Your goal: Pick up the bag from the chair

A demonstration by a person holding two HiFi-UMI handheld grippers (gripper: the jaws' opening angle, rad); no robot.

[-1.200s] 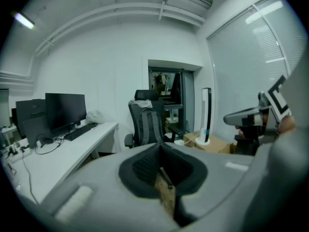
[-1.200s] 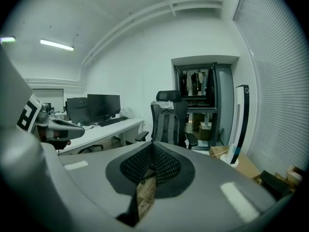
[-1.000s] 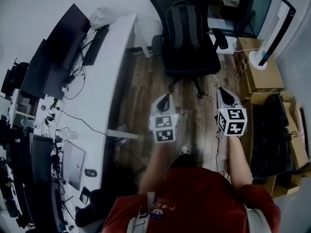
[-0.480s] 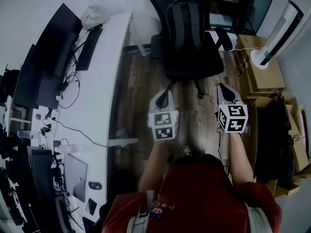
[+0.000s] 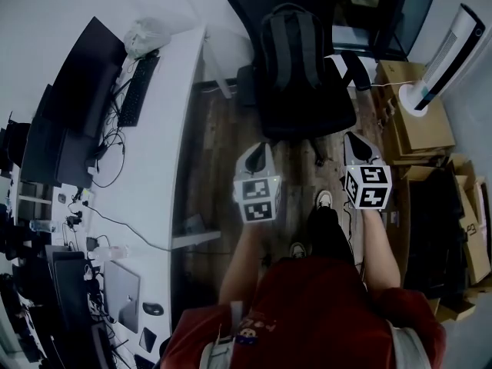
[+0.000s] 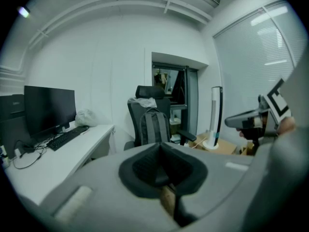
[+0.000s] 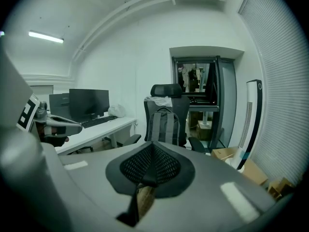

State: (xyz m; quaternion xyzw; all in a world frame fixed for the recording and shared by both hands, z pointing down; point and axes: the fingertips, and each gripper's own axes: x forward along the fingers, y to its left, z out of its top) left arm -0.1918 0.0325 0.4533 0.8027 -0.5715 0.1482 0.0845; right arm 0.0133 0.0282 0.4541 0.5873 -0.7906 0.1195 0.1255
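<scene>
- The bag (image 5: 290, 52), a dark backpack, stands on the chair (image 5: 307, 118) with its back against the backrest and its straps facing the person.
- Its long axis runs up the backrest, with the base on the seat and the top end below the headrest.
- The left gripper (image 5: 259, 154) has its jaws pressed together with nothing between them; its own view shows the dark pads of the left gripper (image 6: 159, 151) meeting.
- The right gripper (image 5: 358, 149) is likewise closed and empty, the pads of the right gripper (image 7: 150, 153) touching in its own view.
- Both grippers point ahead and slightly down at the chair, well short of it, with bare floor between.
- In each gripper view the bag (image 6: 154, 127) sits almost straight ahead, just above the jaw tips; the right view shows the bag (image 7: 164, 124) much the same.
- From overhead, the left gripper lines up closer to the bag's midline. The right one points more at the chair's right armrest (image 5: 355, 66), so I judge the left slightly better placed.
- Either way, the jaws will probably have to open before they reach the straps or the top end.
</scene>
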